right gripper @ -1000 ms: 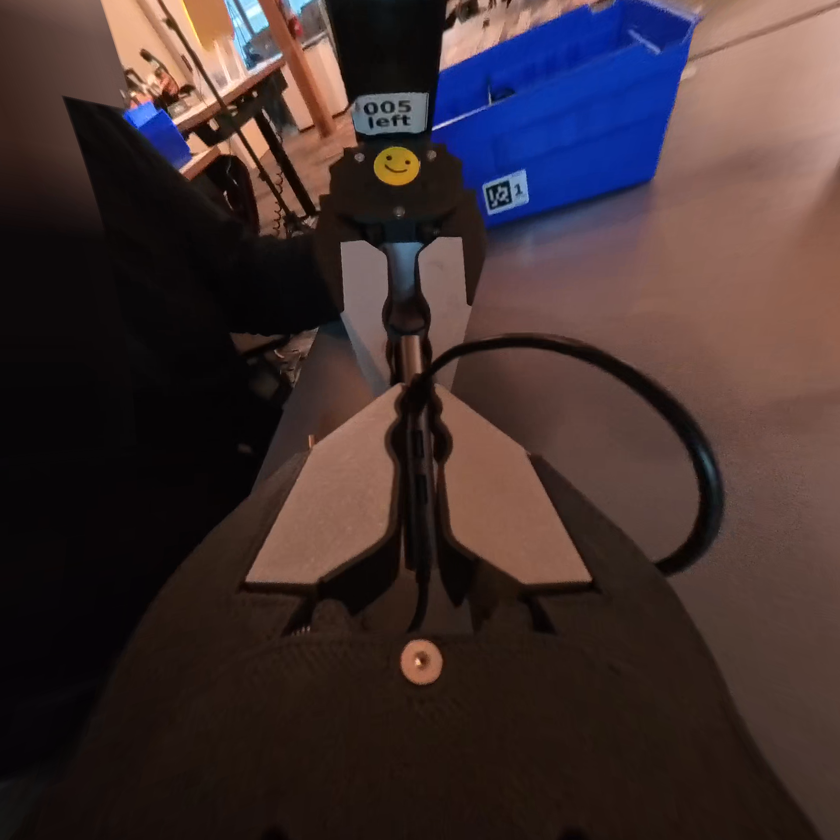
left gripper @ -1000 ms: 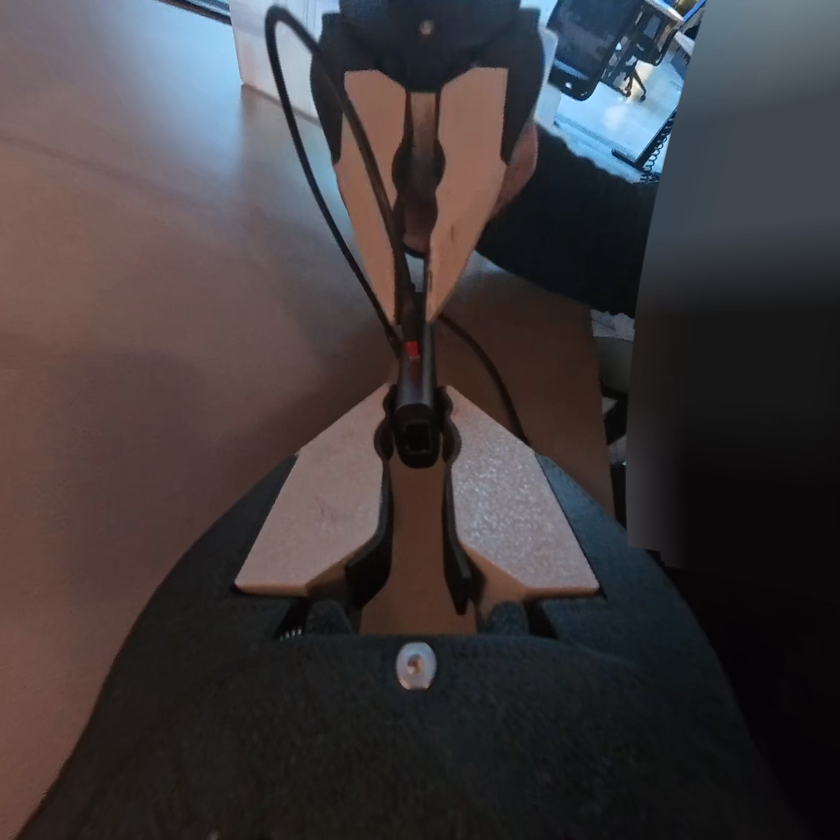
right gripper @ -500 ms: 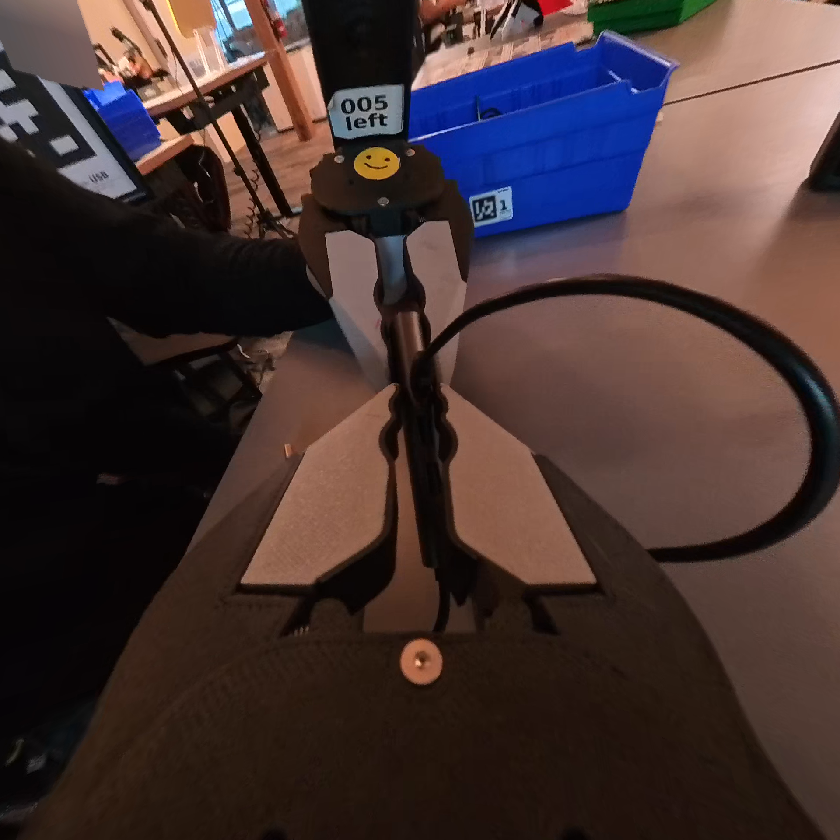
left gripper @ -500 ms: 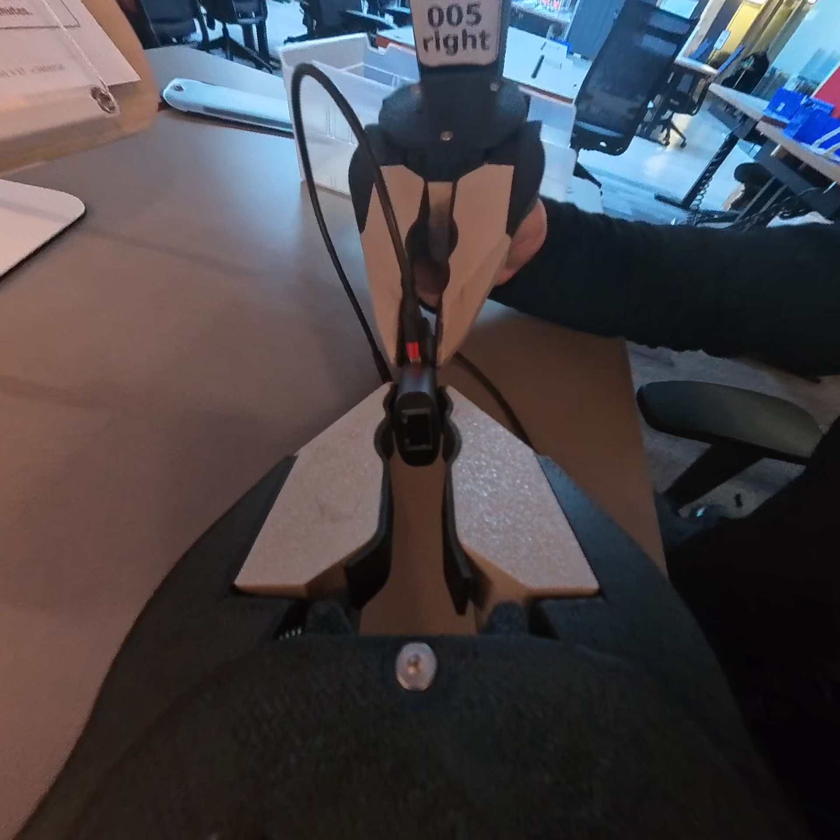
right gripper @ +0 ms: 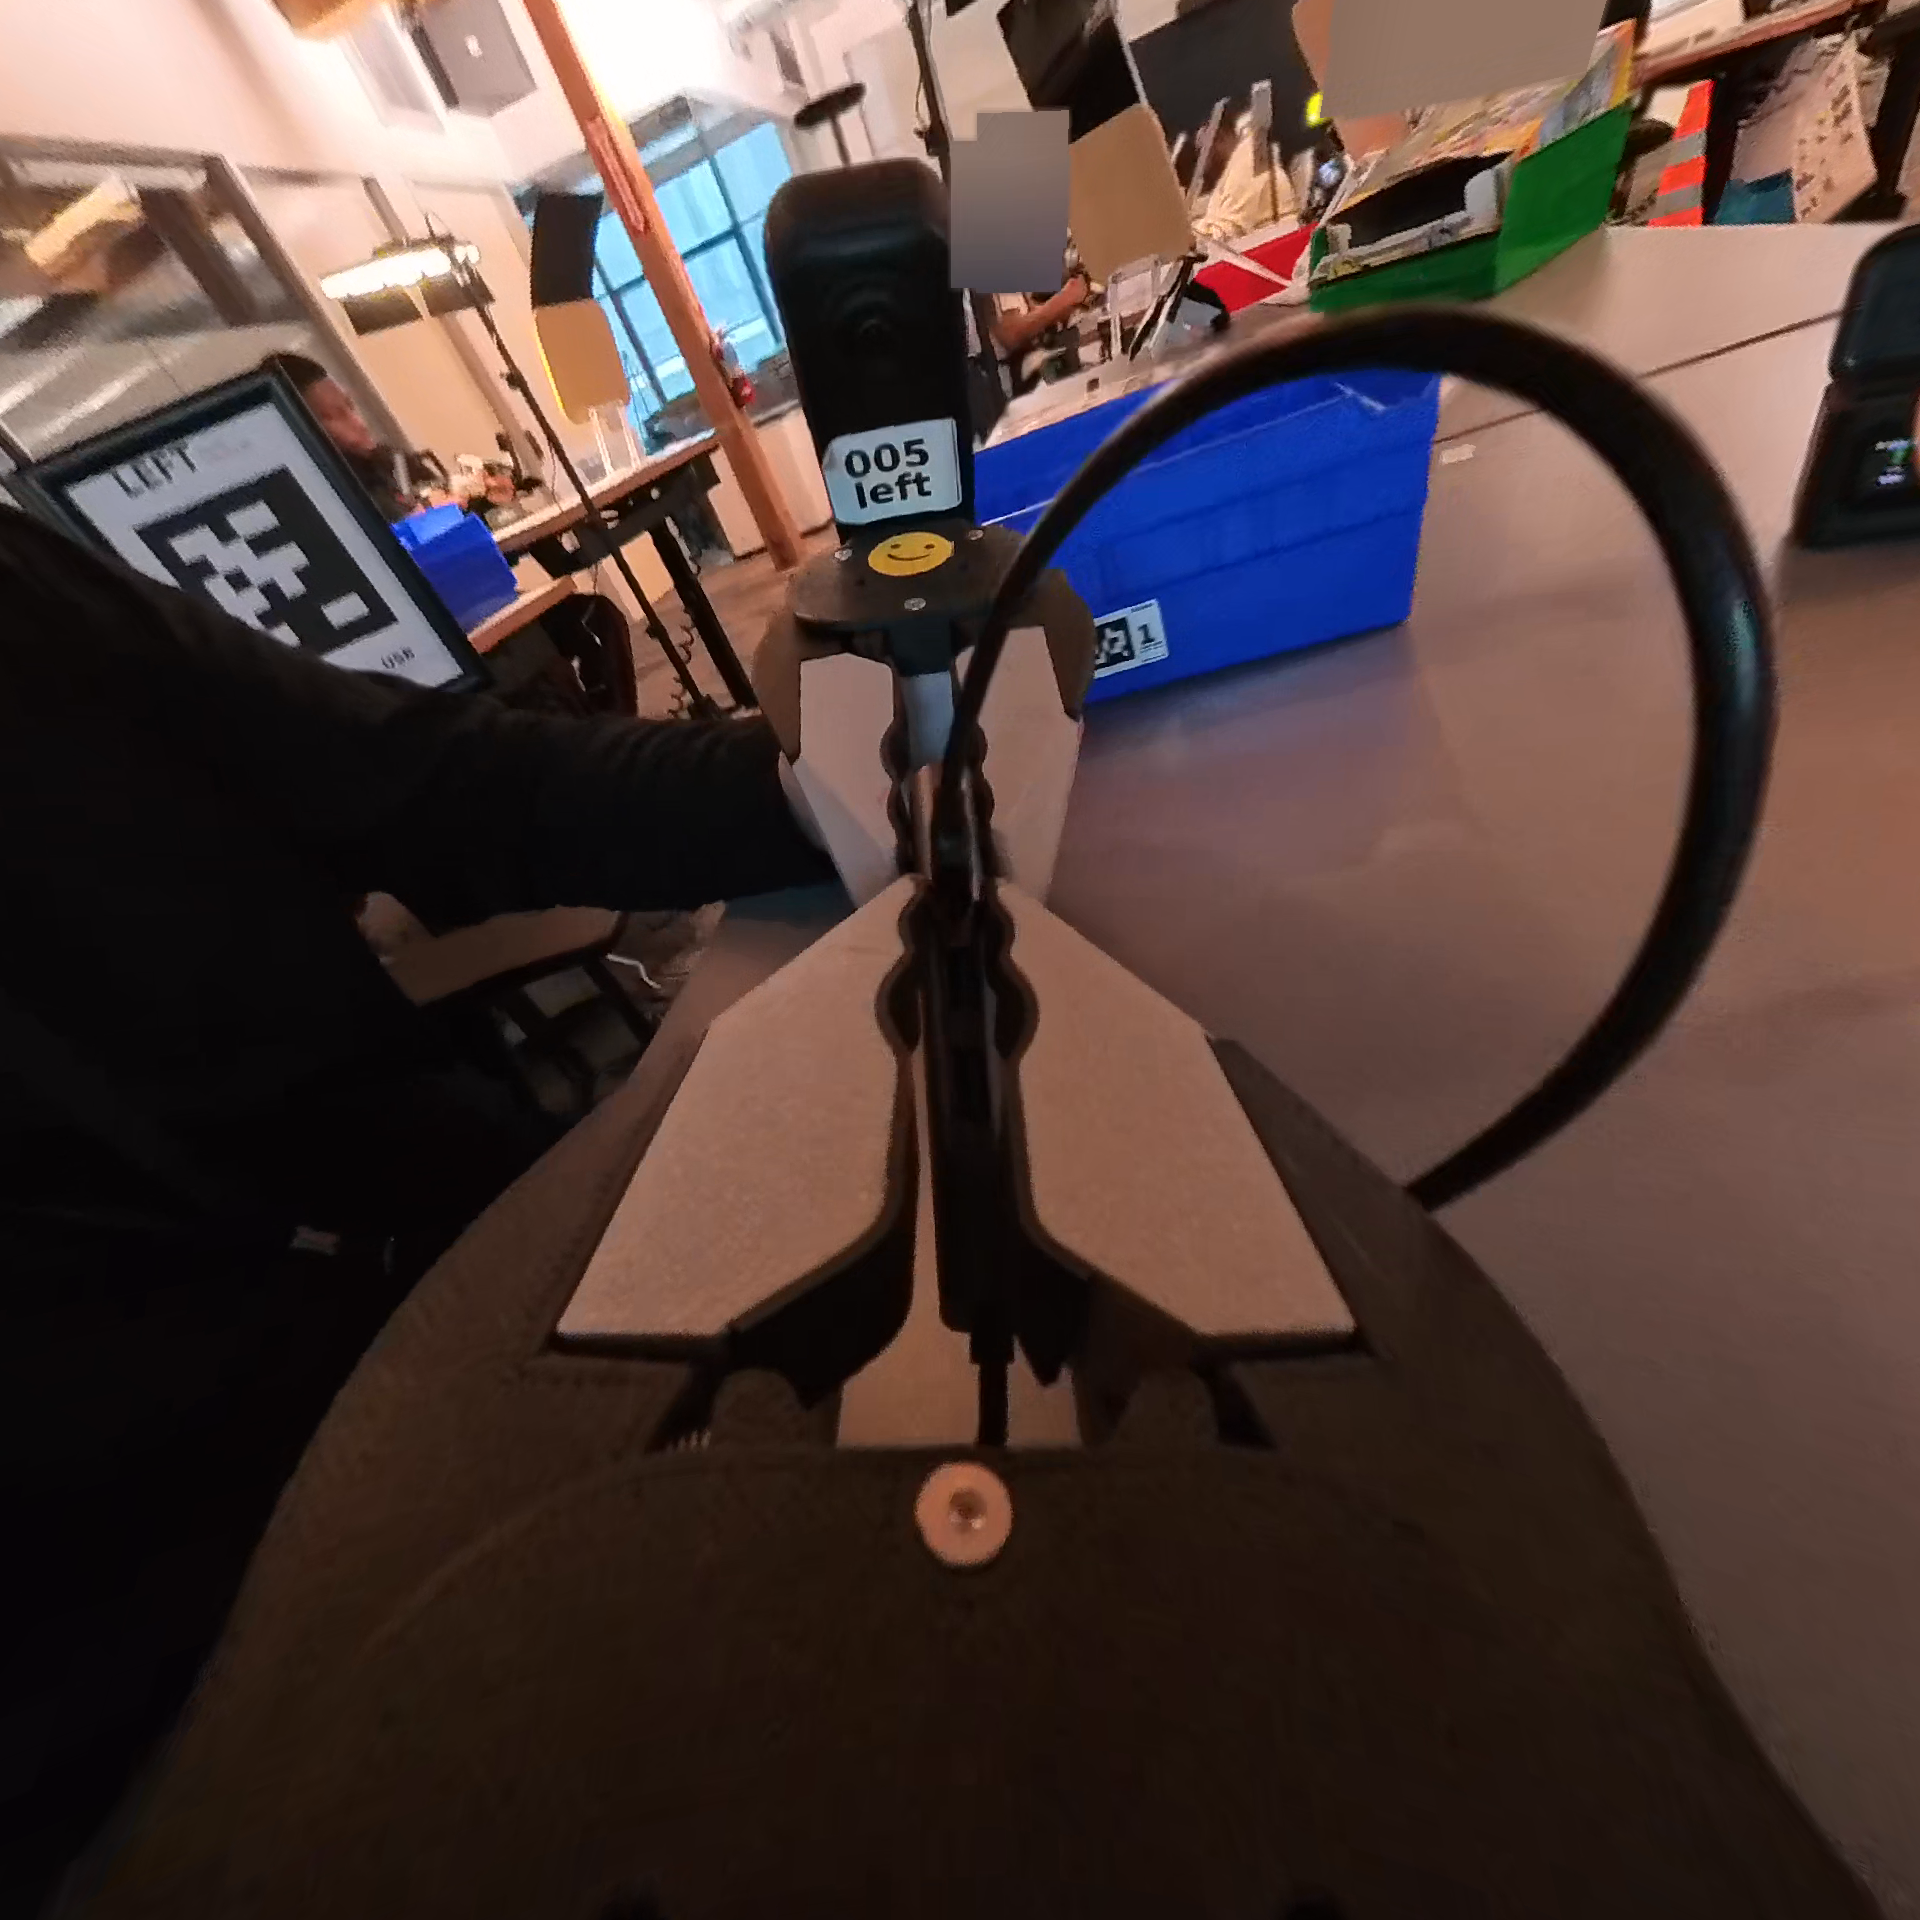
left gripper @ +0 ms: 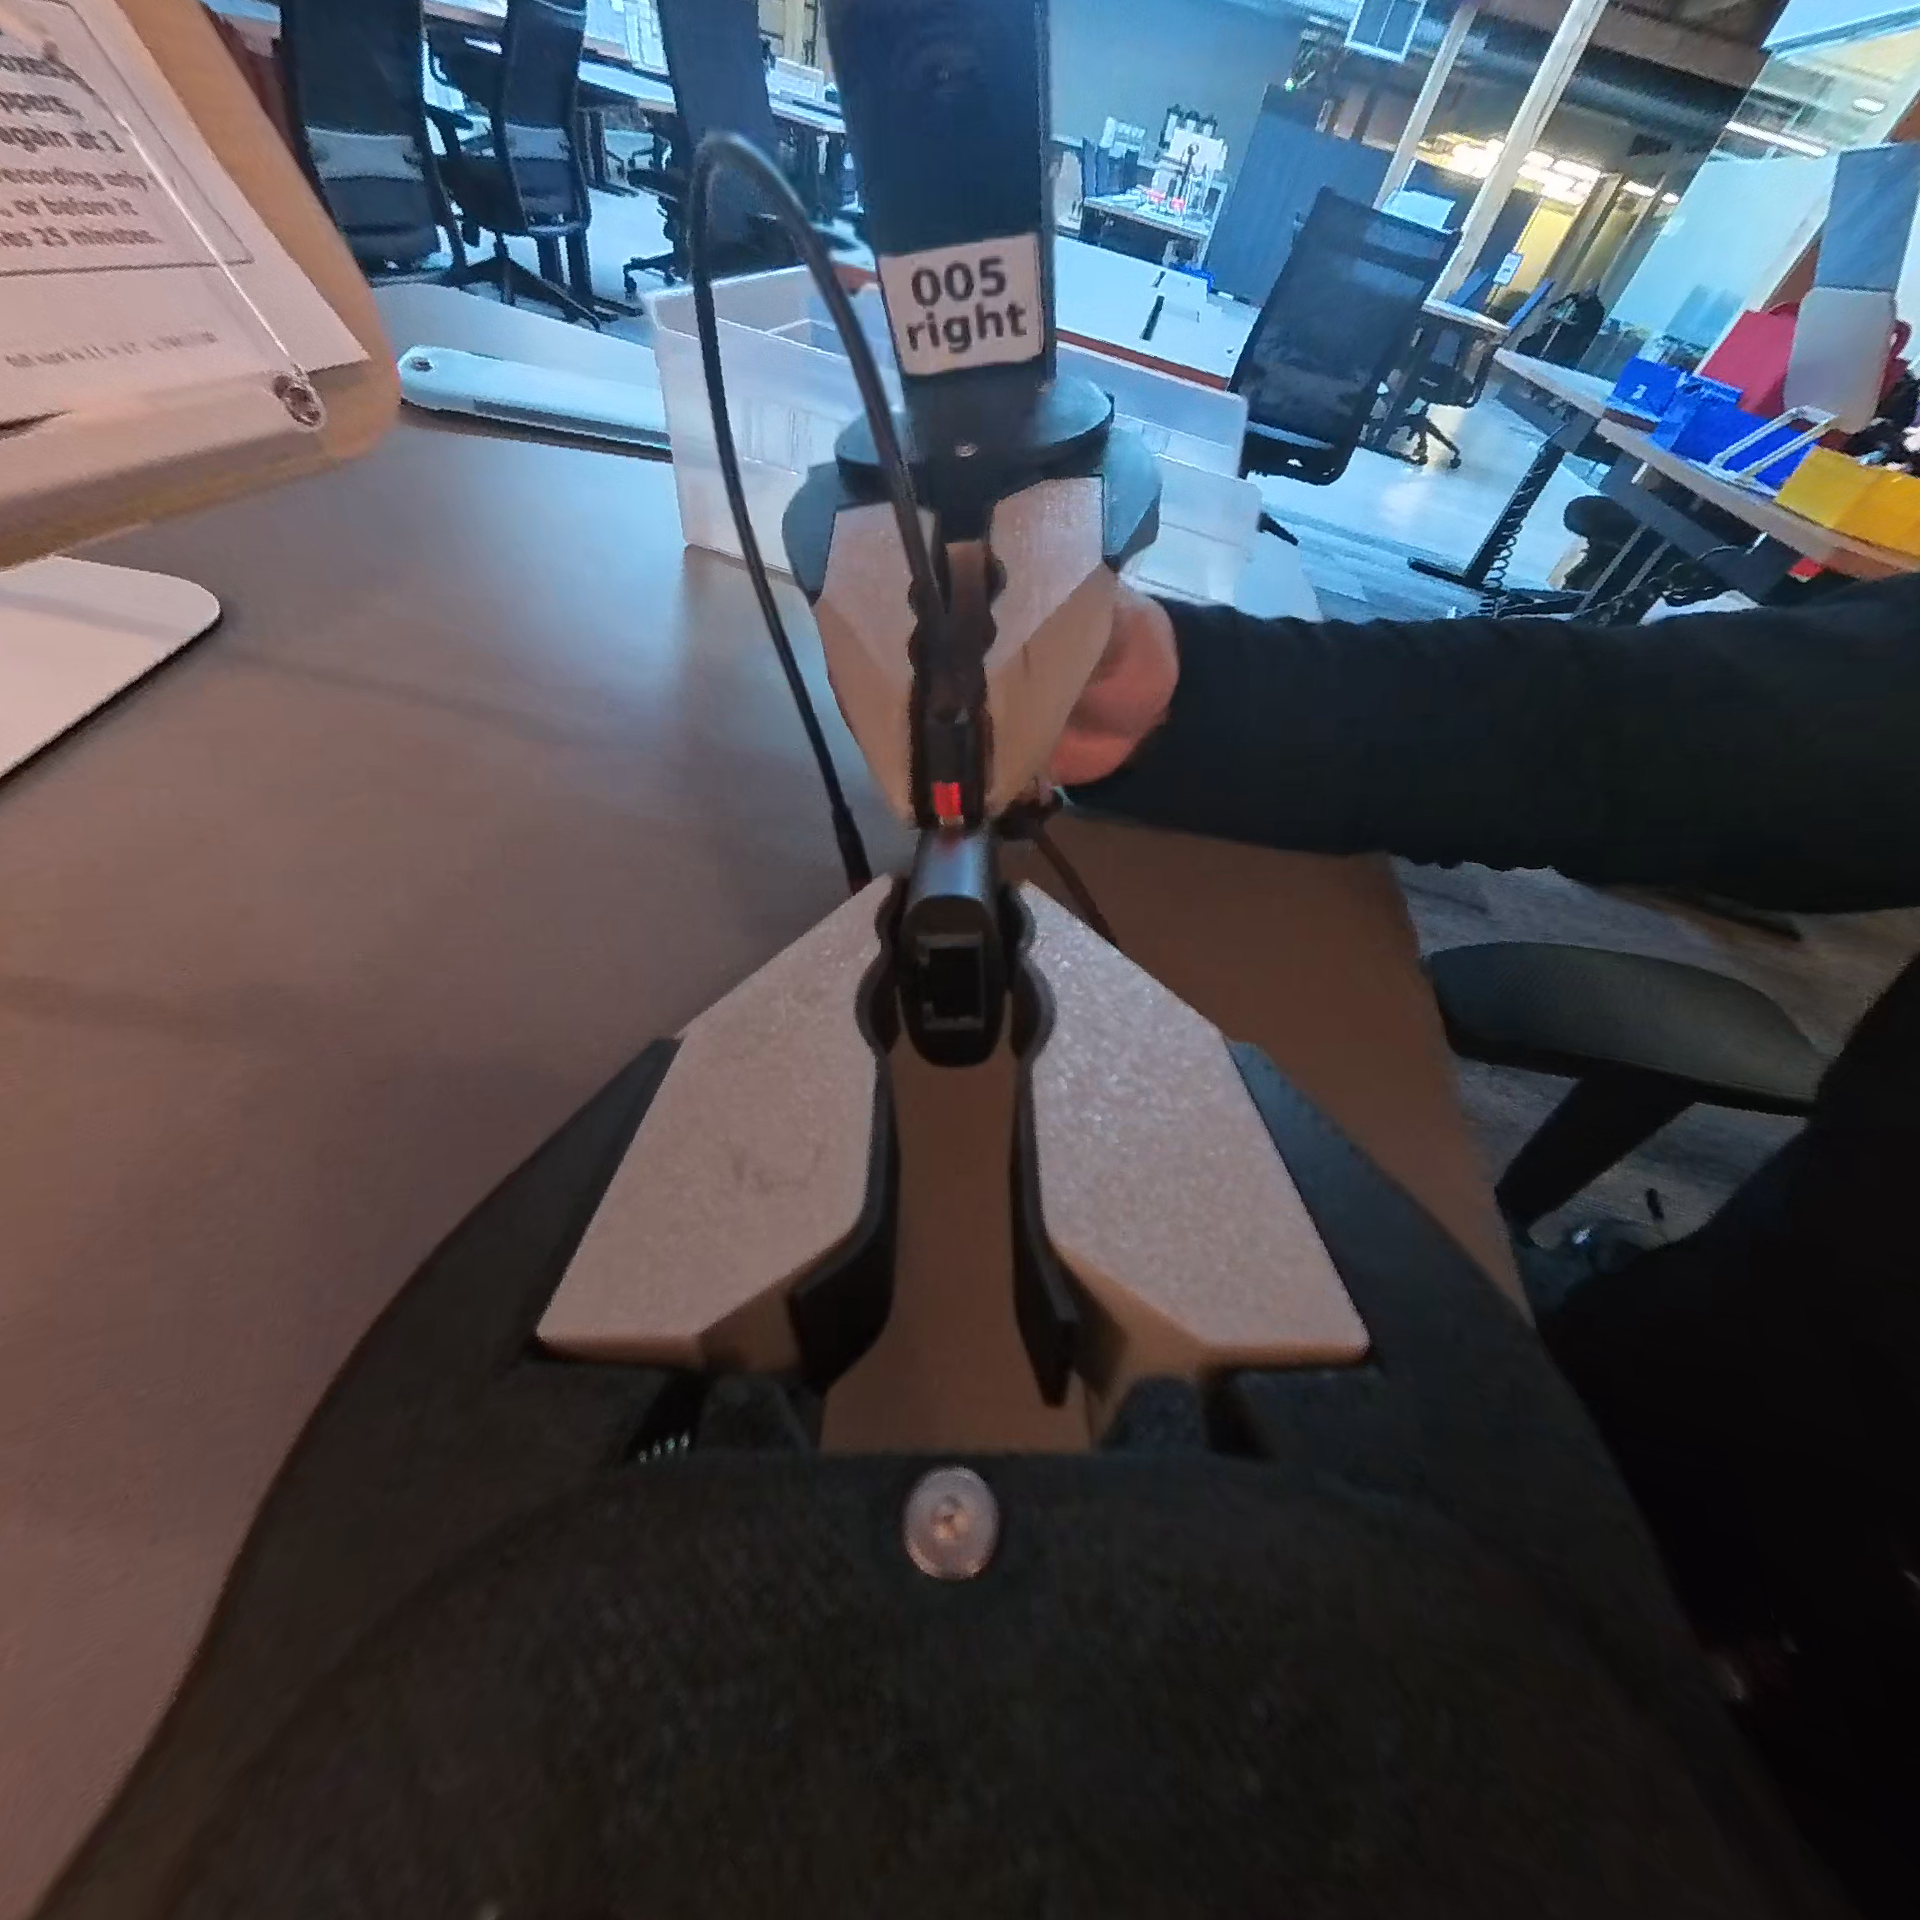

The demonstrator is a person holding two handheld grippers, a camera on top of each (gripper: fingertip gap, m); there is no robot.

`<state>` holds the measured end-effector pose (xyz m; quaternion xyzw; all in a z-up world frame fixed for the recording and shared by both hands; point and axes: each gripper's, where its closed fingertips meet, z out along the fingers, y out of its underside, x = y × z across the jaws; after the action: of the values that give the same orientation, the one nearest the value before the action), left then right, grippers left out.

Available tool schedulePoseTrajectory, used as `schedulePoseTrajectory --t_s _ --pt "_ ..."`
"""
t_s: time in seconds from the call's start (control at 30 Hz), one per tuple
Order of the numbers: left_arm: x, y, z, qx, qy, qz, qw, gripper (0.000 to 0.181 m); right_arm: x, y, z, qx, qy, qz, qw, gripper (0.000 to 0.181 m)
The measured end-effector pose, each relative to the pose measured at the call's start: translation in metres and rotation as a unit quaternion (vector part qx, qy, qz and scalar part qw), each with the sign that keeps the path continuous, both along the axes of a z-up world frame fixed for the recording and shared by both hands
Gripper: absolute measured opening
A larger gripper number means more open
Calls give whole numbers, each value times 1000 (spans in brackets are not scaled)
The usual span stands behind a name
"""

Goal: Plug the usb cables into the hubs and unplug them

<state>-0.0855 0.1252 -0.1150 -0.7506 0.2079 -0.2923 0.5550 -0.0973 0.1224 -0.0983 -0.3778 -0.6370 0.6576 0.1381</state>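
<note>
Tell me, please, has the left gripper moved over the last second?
Yes. The left gripper, shut on the hub, has tilted upward: the white bin sits lower in its view, and the room behind shows.

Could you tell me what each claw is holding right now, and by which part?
Left claw grips the hub by its sides; right claw pinches the cable at its plug end.
</note>
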Motion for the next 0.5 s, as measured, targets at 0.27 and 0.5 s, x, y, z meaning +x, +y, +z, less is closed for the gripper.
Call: schedulePoseTrajectory --t_s 0.27,0.5 --pt "-8 21 -15 -50 4 -11 999 19 -10 22 -11 46 -14 -58 997 5" --pt "-11 19 -26 -116 -39 -20 992 16 -17 20 -19 84 -21 -62 994 4"
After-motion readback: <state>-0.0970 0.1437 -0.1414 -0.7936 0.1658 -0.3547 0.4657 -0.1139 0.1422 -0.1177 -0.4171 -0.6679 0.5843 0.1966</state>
